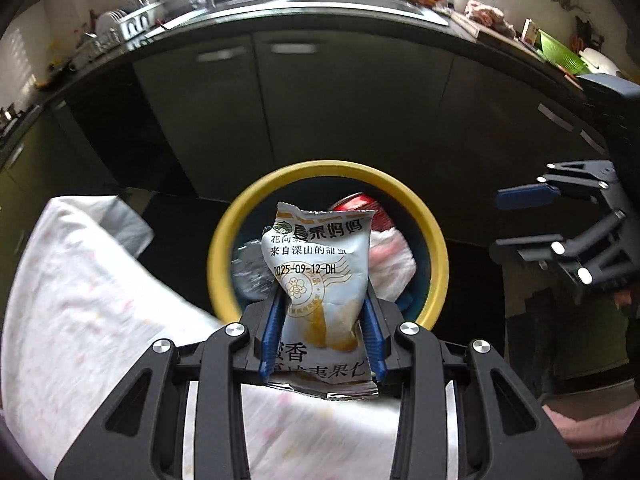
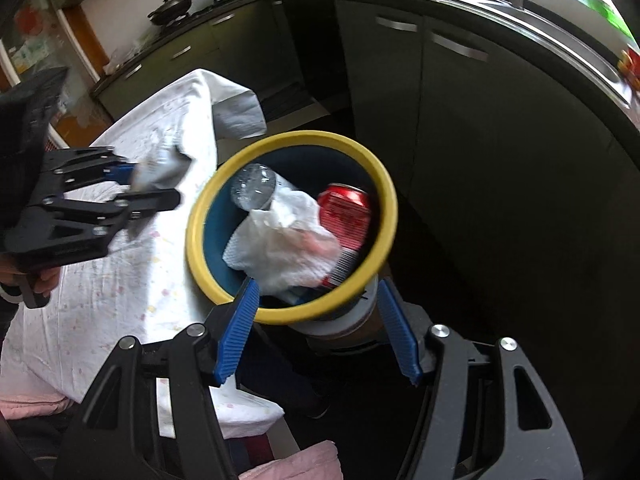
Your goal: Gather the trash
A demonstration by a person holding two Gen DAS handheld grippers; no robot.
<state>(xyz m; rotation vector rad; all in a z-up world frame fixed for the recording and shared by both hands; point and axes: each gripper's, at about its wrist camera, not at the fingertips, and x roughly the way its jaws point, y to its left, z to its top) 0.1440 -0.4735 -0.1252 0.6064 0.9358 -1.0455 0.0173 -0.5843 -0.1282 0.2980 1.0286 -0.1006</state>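
The left fingers (image 1: pixel 324 332) clench a snack bag (image 1: pixel 320 280), long axis upright, with the bin (image 1: pixel 434 248) mouth just beyond and below. The right fingers (image 2: pixel 316 324), spread, straddle a cup (image 2: pixel 340 320).

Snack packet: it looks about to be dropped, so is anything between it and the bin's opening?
Nothing visible blocks it. The snack packet hangs in the left tongs before the open bin, which already holds a can, tissue and bottle.
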